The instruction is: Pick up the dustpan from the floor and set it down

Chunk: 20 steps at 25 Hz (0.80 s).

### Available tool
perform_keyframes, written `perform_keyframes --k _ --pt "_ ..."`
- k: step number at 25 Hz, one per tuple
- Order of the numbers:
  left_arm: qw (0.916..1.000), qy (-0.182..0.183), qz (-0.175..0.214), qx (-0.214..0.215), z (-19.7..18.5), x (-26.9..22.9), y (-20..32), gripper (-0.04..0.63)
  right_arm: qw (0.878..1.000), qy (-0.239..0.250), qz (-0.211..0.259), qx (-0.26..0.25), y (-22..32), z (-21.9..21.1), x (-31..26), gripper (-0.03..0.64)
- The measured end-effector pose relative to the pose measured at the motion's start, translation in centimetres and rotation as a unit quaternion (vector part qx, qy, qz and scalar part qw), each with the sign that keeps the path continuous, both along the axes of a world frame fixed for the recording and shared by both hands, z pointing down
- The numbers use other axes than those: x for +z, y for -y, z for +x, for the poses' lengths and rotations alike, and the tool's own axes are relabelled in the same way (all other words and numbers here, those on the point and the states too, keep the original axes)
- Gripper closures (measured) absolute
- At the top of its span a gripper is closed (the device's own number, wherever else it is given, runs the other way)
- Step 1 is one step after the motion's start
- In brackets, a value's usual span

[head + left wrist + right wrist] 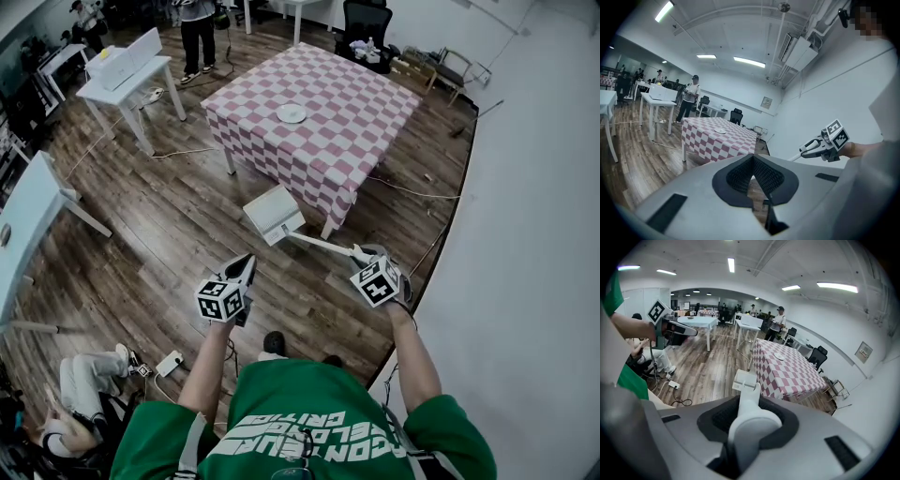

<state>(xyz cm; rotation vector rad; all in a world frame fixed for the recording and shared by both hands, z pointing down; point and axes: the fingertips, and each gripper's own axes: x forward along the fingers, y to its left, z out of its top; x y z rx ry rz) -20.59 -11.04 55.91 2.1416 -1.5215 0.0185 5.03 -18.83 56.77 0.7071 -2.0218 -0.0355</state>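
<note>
The white dustpan (275, 214) hangs at the end of its long handle (323, 246), close to the near corner of the checkered table (356, 89) and seemingly off the floor. My right gripper (360, 253) is shut on the handle's grip. In the right gripper view the grip (752, 420) fills the space between the jaws of my right gripper (751, 403), and the pan (744, 379) shows beyond them. My left gripper (246, 269) hovers left of the handle, apart from it. Its tips (753, 158) meet with nothing between them.
A white plate (292, 113) lies on the checkered table. White tables (131, 70) stand at the left and a person (197, 33) stands at the back. Someone sits low at the left (80, 384), by a power strip (170, 363) with cables. A white wall (534, 187) runs along the right.
</note>
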Motion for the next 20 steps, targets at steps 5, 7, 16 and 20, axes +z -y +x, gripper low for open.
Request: perform_keyframes --k 5,7,16,20 --pt "1.0000 0.006 0.006 0.001 2.5 -0.8 -0.9 0.592 1.000 -0.002 0.000 -0.002 -0.8 2.5 0.1 0.500" --pt "0.9999 0.009 0.007 0.005 3.2 -1.1 -1.4 0.592 1.000 -0.002 0.002 0.000 -1.1 3.2 0.2 0.500" --pt "0.9996 0.025 0.009 -0.009 4.7 -1.5 -2.7 0.592 1.000 -0.005 -0.001 0.003 -2.3 5.1 0.7 0.500" --pt "0.9995 0.028 0.011 -0.005 5.2 -1.5 -3.1 0.592 1.000 -0.006 0.000 0.006 -2.8 5.7 1.1 0.500"
